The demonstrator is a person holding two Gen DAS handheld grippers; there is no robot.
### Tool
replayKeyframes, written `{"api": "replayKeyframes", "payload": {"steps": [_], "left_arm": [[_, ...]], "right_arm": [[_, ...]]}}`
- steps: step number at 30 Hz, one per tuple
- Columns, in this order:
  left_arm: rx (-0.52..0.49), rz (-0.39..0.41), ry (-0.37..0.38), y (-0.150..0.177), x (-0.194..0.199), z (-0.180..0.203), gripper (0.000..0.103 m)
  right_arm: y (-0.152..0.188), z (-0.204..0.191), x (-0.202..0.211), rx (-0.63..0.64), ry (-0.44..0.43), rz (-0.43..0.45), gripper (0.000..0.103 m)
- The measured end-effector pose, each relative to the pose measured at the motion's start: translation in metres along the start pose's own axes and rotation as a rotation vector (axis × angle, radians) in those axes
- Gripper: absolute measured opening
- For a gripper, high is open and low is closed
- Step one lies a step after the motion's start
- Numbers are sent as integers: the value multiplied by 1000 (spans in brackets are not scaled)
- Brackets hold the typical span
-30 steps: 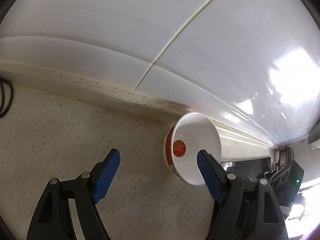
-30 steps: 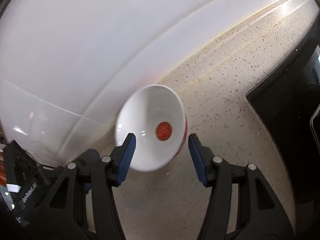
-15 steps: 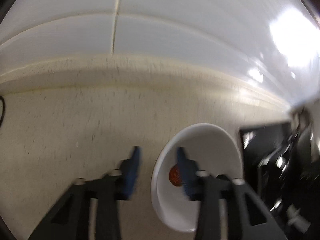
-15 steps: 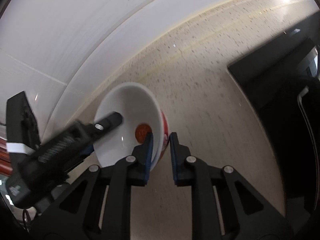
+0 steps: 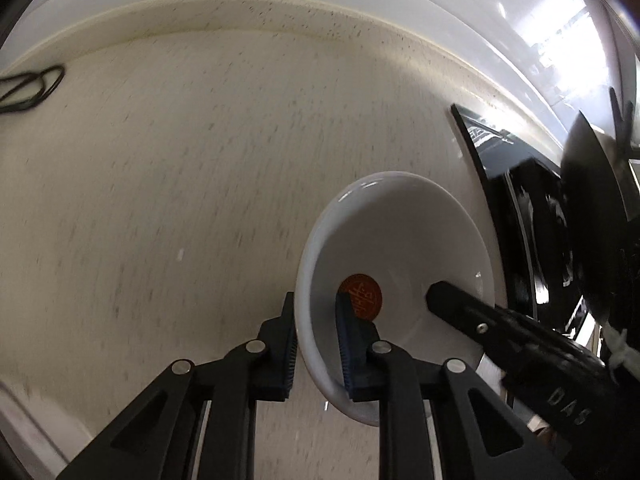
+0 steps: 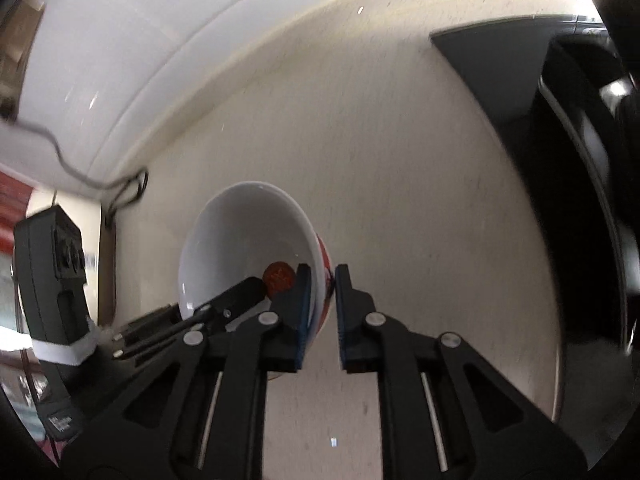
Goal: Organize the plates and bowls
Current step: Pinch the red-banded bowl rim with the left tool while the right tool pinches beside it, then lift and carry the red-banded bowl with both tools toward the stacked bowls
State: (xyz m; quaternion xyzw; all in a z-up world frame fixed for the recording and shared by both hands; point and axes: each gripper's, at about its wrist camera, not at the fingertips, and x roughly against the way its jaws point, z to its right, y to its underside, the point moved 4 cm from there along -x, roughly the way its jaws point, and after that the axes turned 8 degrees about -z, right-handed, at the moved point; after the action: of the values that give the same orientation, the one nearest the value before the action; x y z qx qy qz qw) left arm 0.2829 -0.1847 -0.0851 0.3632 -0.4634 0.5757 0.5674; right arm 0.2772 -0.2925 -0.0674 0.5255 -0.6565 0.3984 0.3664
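A white bowl (image 5: 400, 240) with a red outside and an orange round mark at its bottom hangs tilted over the speckled counter (image 5: 180, 180). My left gripper (image 5: 316, 306) has its jaws closing on the bowl's near rim, one pad outside and one inside, both against the wall. In the right wrist view the same bowl (image 6: 240, 240) is gripped at the opposite rim by my right gripper (image 6: 323, 276), which is shut on its wall. A finger of each gripper shows inside the bowl in the other's view.
A black glossy cooktop (image 5: 520, 240) lies at the right, also seen in the right wrist view as a dark slab (image 6: 500, 100). A black cable (image 5: 32, 88) coils at the far left by the white wall (image 5: 400, 0). Pale counter stretches between.
Both grippers went from open beside the bowl to closed on its rim, one at each side. The bowl has come away from the wall, out over the counter.
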Motion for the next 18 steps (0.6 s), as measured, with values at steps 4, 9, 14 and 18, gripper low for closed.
{"api": "replayKeyframes", "payload": {"steps": [4,9,14,18], "left_arm": [[34,14,-17,11,2,-2,21],[22,38,-21,22,11,-4,10],[16,60,-30,46,25,-9,9],[38,74,-25,58,34,-10,9]], "right_arm": [[20,-3,-10,36,6,-37,20],[33,-8,-10,65,15,-32,18],[56,4,-2,40,-22,-53,15],[71,3,1,51,-36,-69,15]]}}
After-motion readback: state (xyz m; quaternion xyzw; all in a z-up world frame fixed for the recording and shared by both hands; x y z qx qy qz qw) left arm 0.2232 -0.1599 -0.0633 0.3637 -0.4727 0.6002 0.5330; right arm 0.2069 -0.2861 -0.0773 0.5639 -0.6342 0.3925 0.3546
